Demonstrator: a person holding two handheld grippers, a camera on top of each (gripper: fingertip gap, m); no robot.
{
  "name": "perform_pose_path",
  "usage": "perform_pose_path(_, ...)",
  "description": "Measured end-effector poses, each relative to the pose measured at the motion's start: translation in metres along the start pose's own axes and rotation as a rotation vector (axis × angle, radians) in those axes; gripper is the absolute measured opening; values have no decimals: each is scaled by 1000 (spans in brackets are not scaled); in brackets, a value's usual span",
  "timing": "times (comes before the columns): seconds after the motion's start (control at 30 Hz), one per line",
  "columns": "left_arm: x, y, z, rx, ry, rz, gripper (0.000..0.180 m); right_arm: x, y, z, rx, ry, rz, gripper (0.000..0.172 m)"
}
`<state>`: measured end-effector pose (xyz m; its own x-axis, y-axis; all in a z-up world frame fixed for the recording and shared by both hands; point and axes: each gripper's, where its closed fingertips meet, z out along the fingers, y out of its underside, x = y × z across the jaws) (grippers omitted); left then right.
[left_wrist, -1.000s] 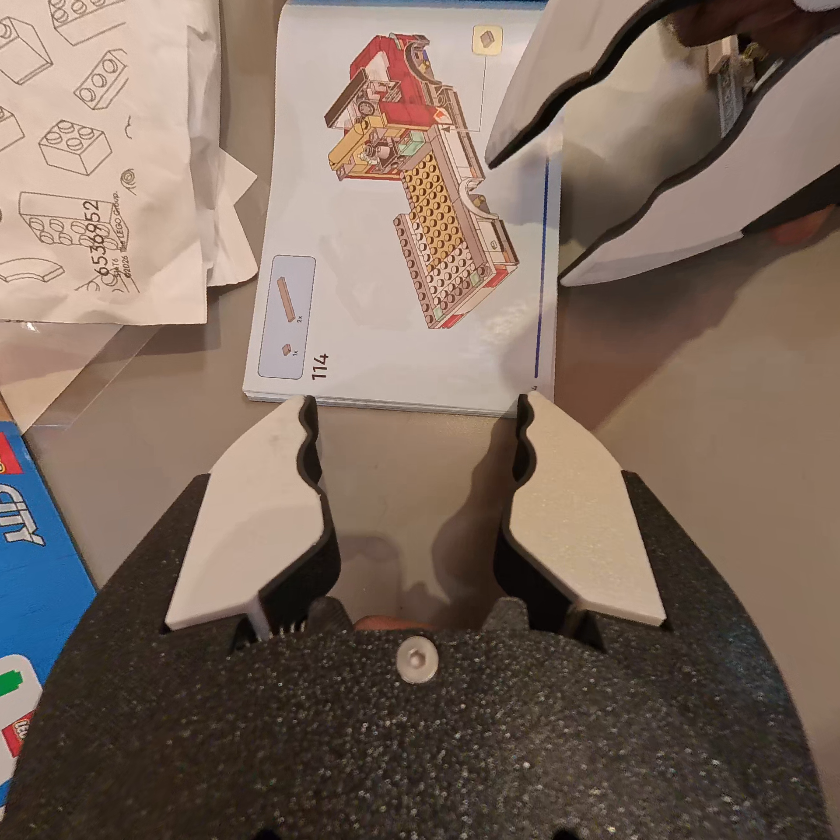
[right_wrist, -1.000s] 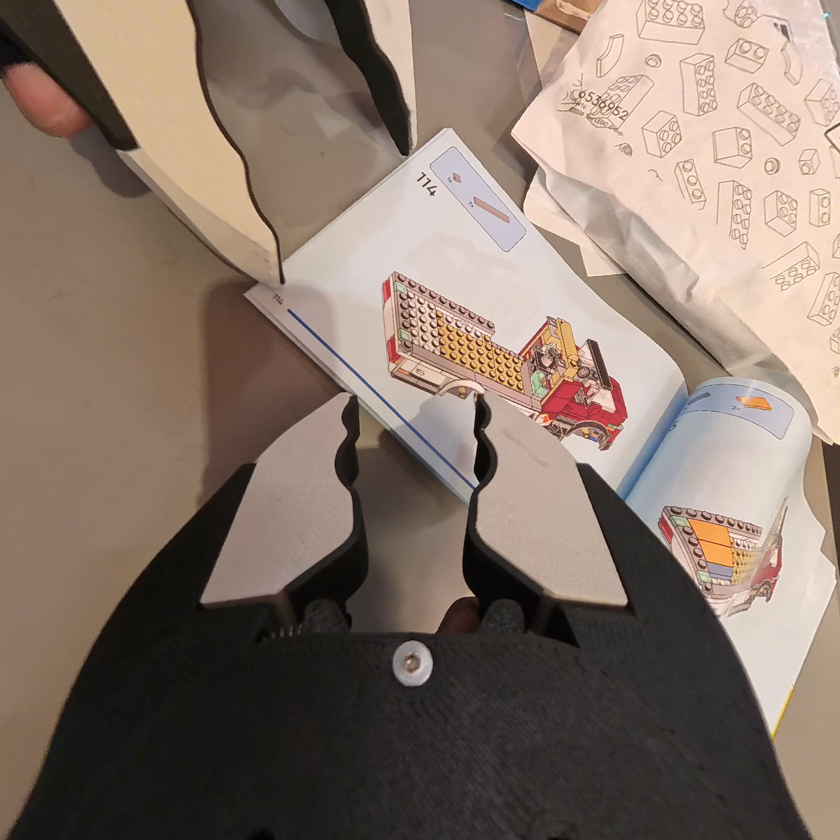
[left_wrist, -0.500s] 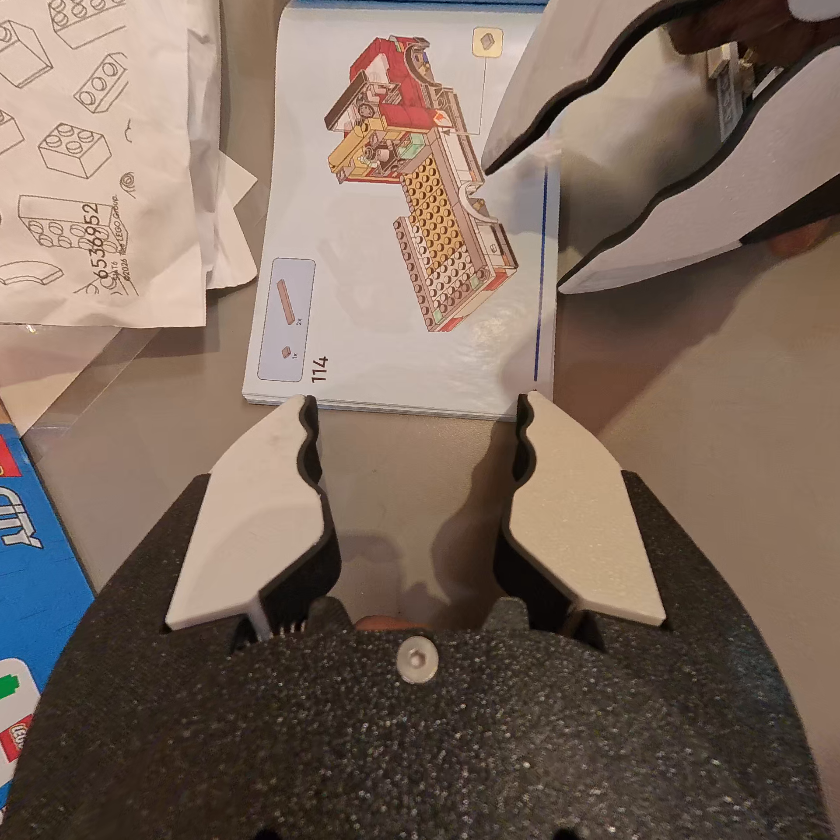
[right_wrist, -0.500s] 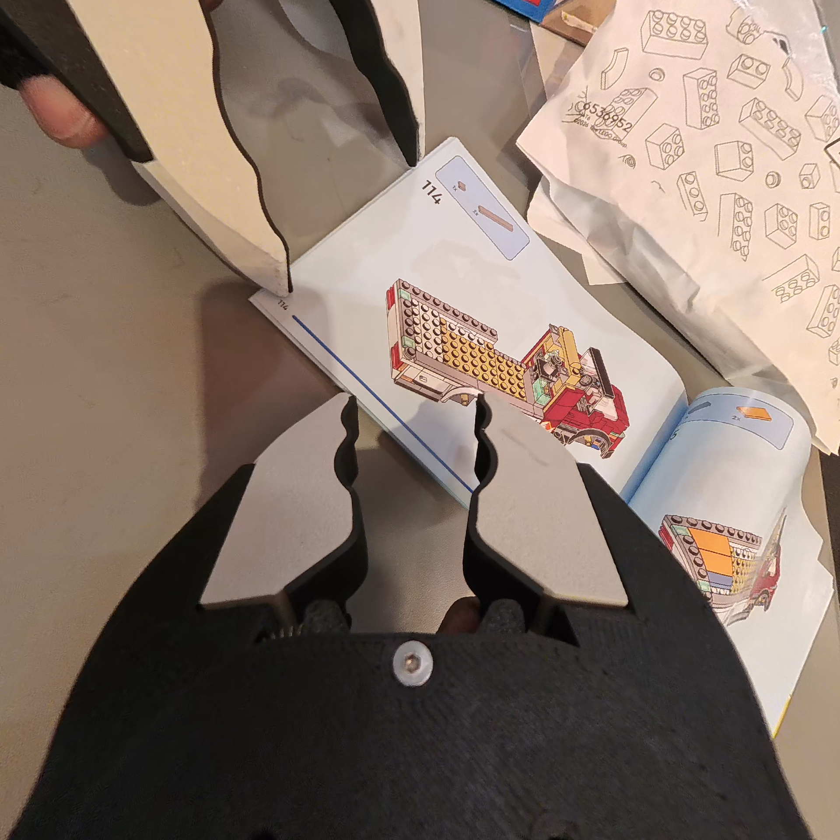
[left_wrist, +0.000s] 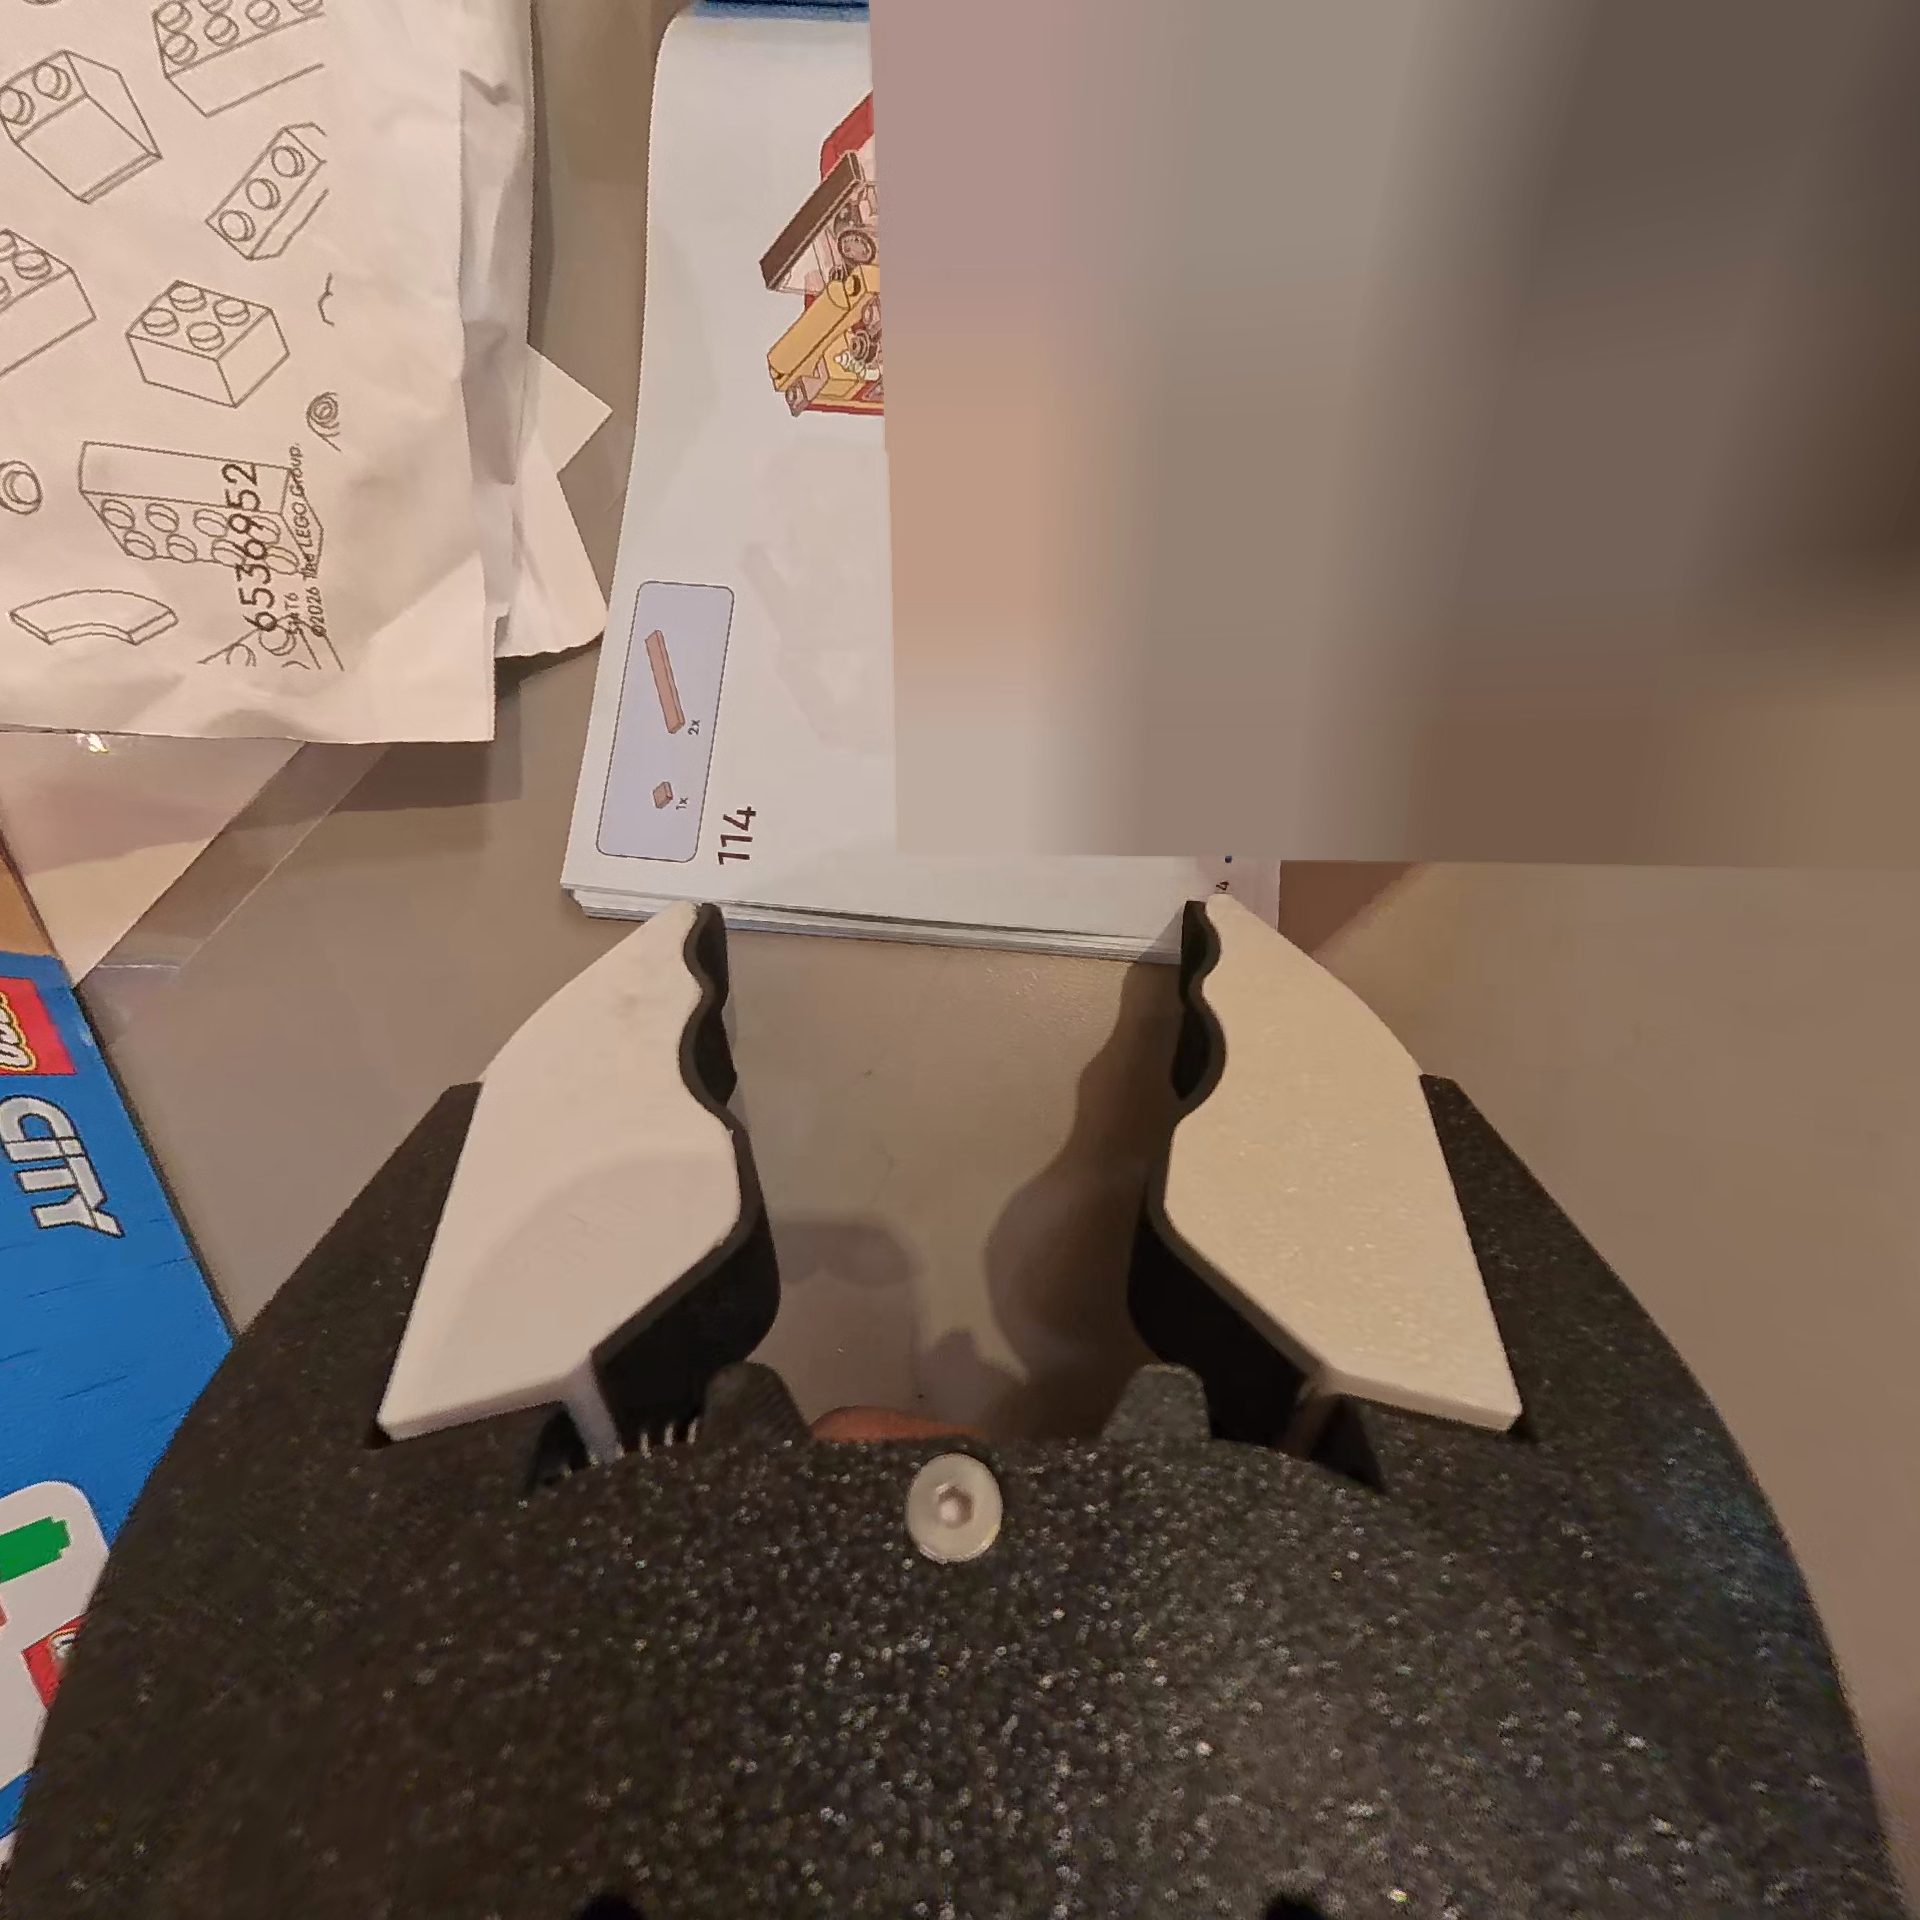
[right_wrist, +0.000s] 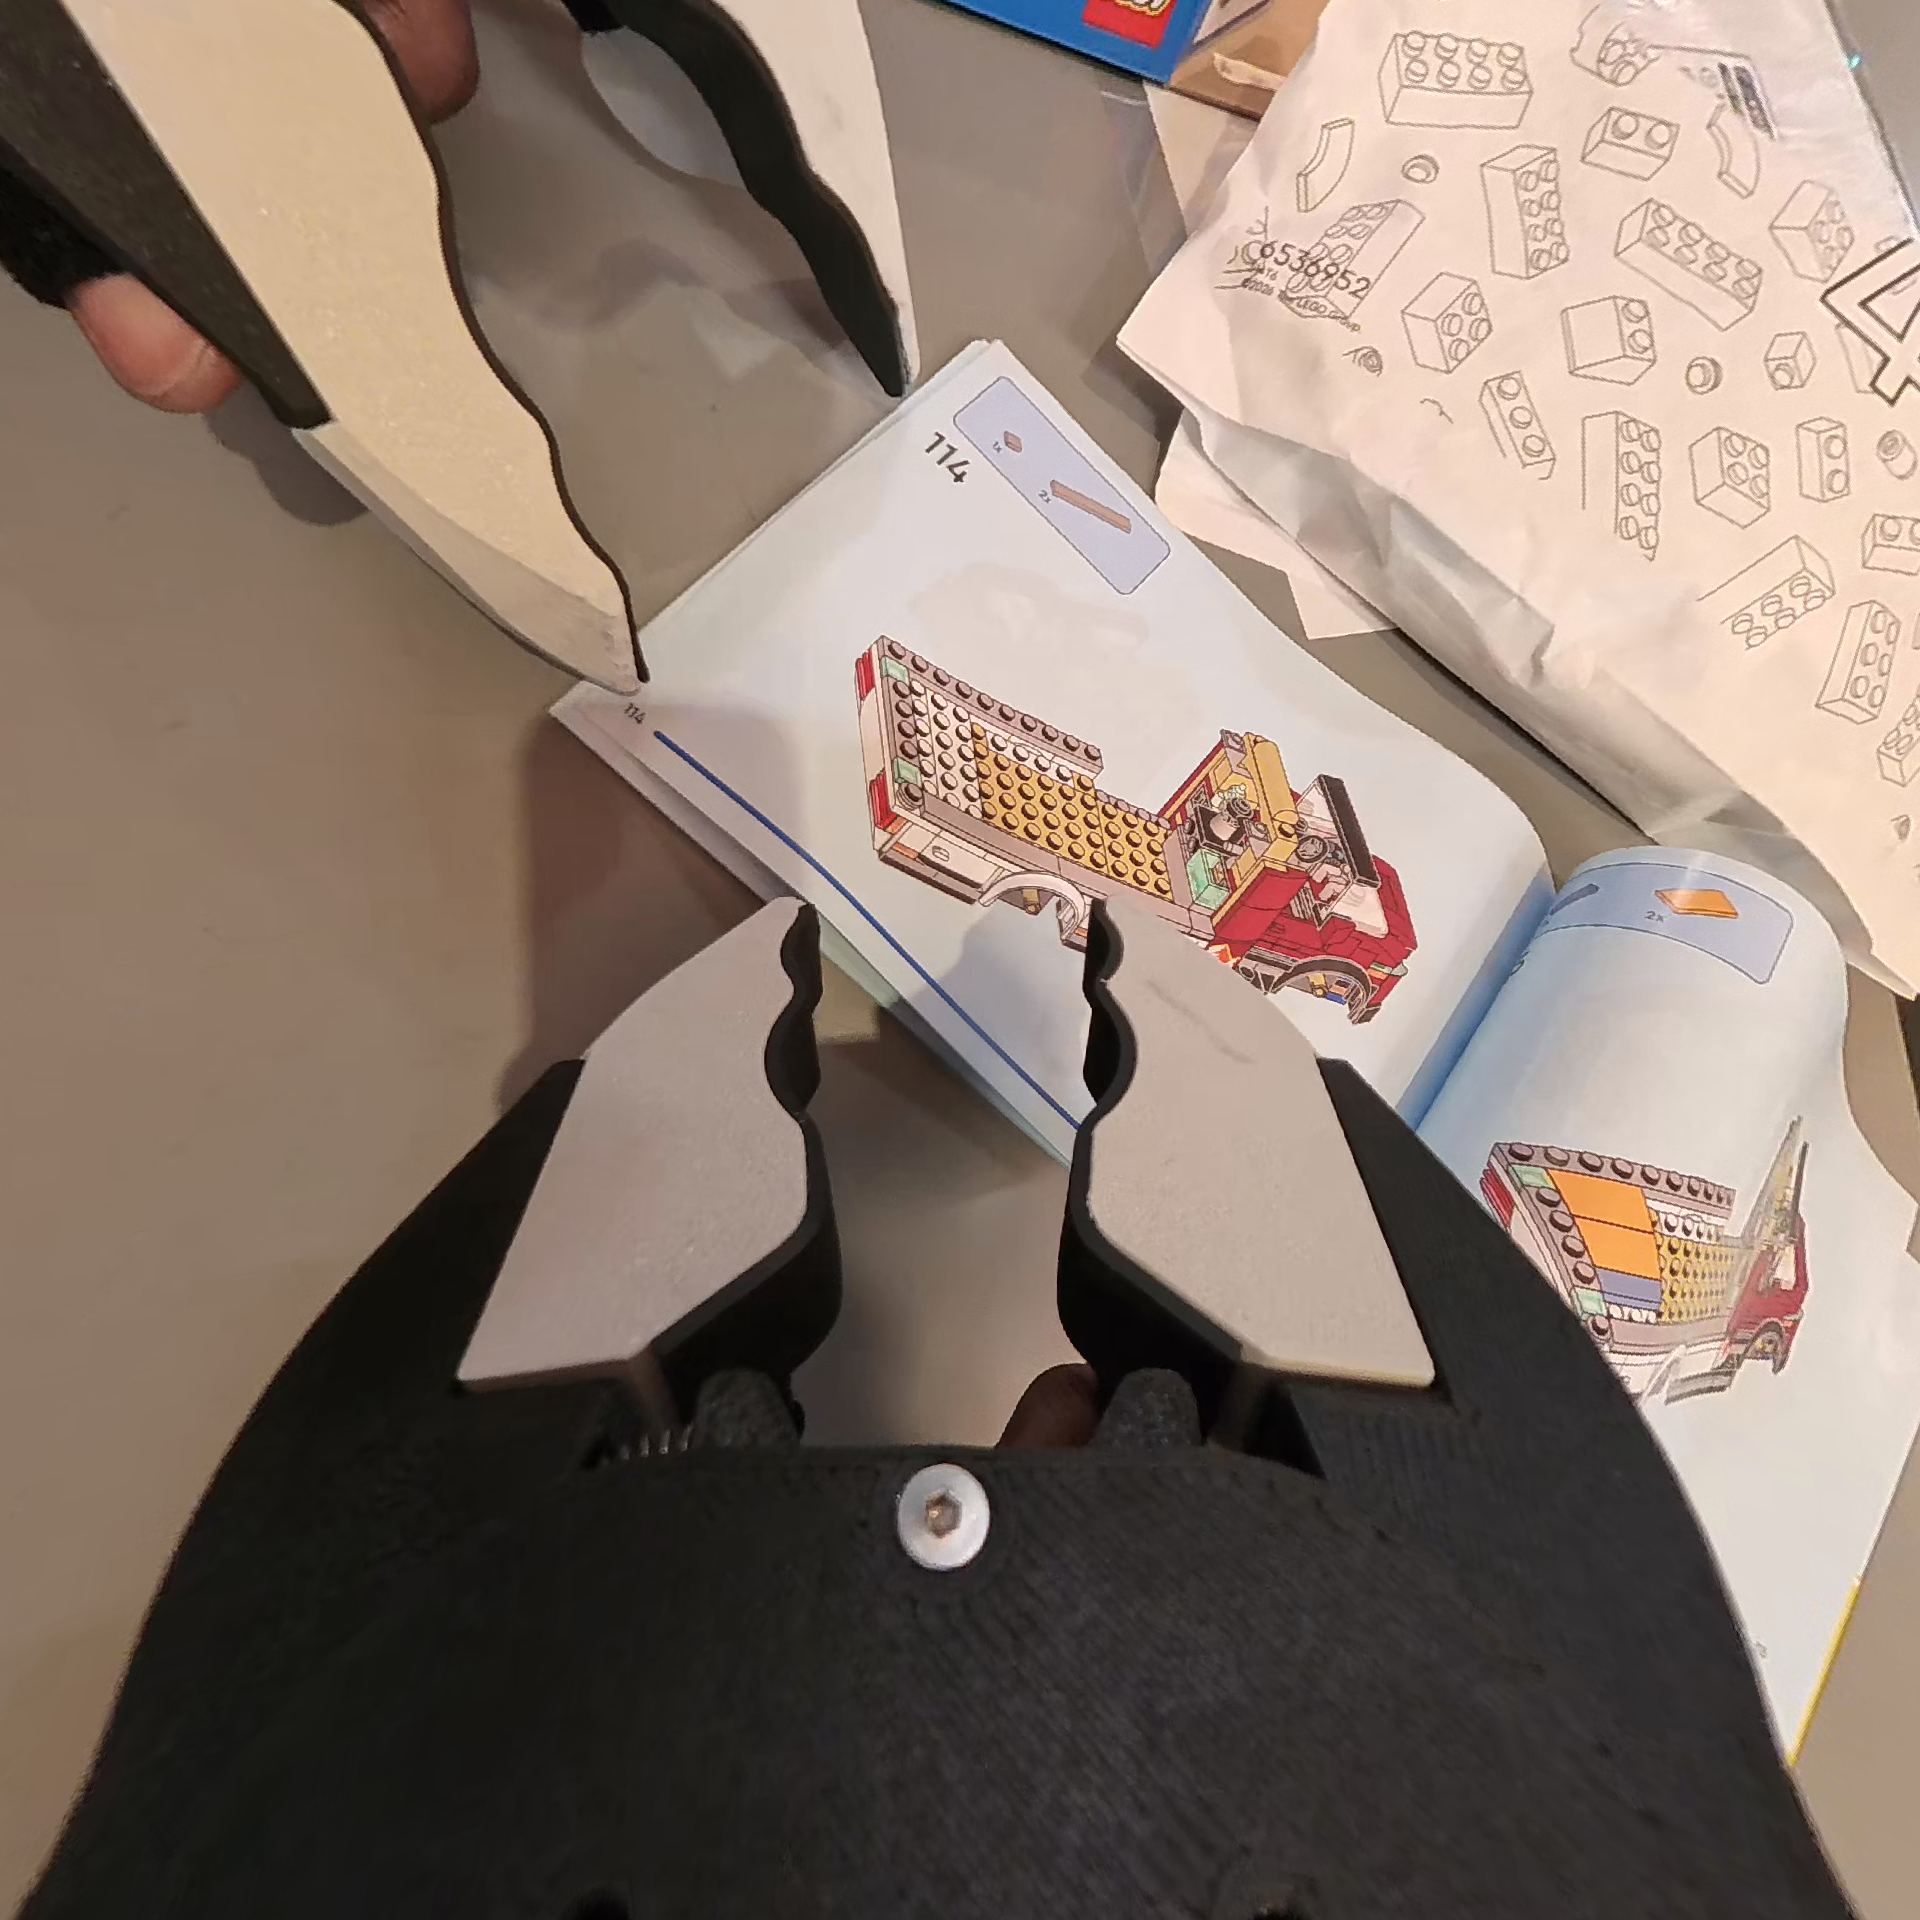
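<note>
Instruction booklet (right_wrist: 1091, 665): open flat on the grey table (right_wrist: 260, 935), a shade farther into my right view than a second ago. My left gripper (left_wrist: 951, 914): jaws wide apart, holding nothing, tips at the booklet's near edge, as before. My right gripper (right_wrist: 945, 914): jaws half open, grasp bare, above the booklet's lower corner. Printed paper bag (right_wrist: 1558, 312) and blue box (left_wrist: 73, 1195) nearby

— What lies ahead of the tool?
— An open booklet (right_wrist: 1049, 665) on the counter (right_wrist: 260, 935).
— And beyond?
— A crumpled paper bag (right_wrist: 1621, 343), a blue box (left_wrist: 73, 1247) beside.
</note>
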<state>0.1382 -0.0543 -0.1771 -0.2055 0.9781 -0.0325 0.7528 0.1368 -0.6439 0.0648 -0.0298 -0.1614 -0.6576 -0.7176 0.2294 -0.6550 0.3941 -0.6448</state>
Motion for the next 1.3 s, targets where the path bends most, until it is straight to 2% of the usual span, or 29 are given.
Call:
perform_pose_path(0.37, -11, -11, -13, 87, -28, -49, 83, 11, 3, -4, 2, 33, 37, 47)
perform_pose_path(1.3, -11, -13, -8, 88, -27, -65, 83, 4, 4, -1, -17, 18, -4, 47)
